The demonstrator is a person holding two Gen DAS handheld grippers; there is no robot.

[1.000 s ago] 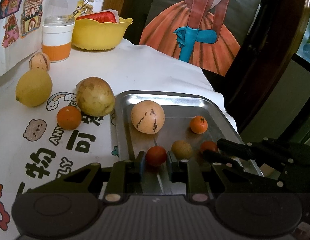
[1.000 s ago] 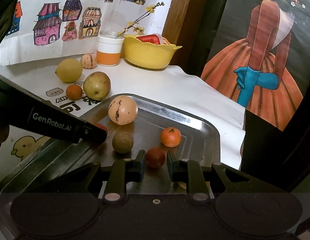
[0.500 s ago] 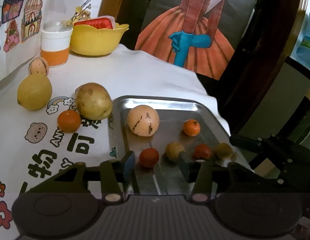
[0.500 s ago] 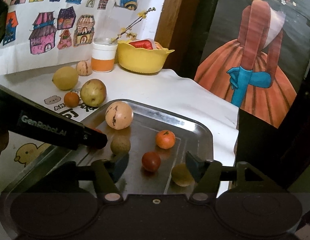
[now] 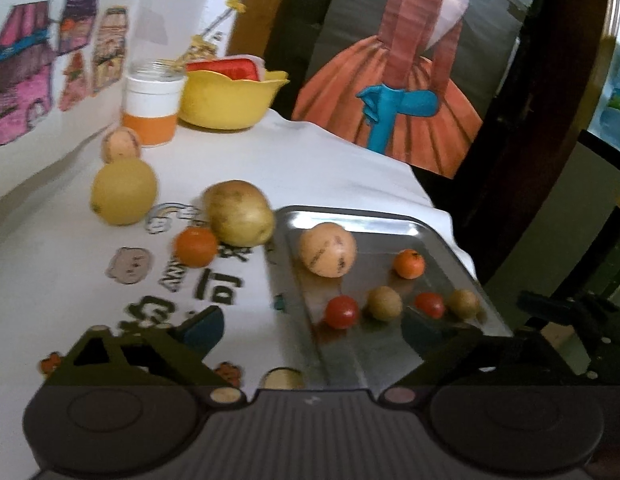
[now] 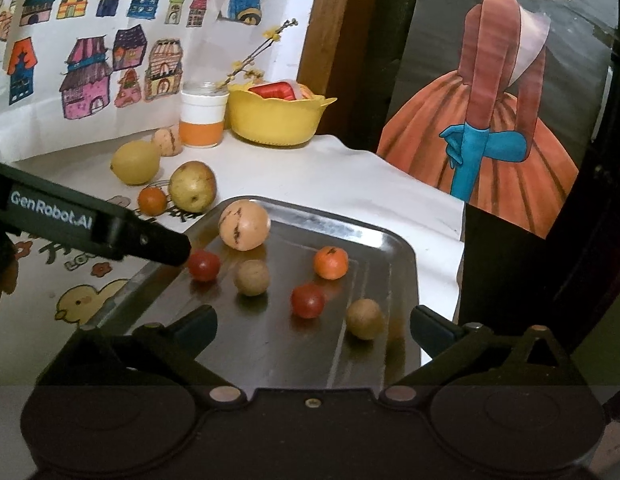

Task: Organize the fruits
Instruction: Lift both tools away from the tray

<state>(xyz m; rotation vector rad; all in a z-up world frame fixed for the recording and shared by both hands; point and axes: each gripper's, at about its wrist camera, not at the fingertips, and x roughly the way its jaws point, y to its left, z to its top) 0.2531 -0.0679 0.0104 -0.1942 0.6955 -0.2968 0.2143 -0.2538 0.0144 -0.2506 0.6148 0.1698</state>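
Both grippers have released; tray (image 6: 394, 240) holds six fruits.

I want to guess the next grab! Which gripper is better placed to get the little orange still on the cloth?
Probably the left gripper: it is open and sits on the side of the tray where the small orange lies. The right gripper, also open, hangs over the tray, farther away.

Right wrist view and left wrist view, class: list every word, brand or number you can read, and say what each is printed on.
"GenRobot.AI": white letters on the black arm of the left tool.
Large black Chinese characters on the tablecloth: blurred; one looks like "可".
Small Latin letters beside them, starting "AN": too blurred to read.
Letters "LO..." on the tablecloth under the tool's arm: mostly hidden.
No numbers to be seen.
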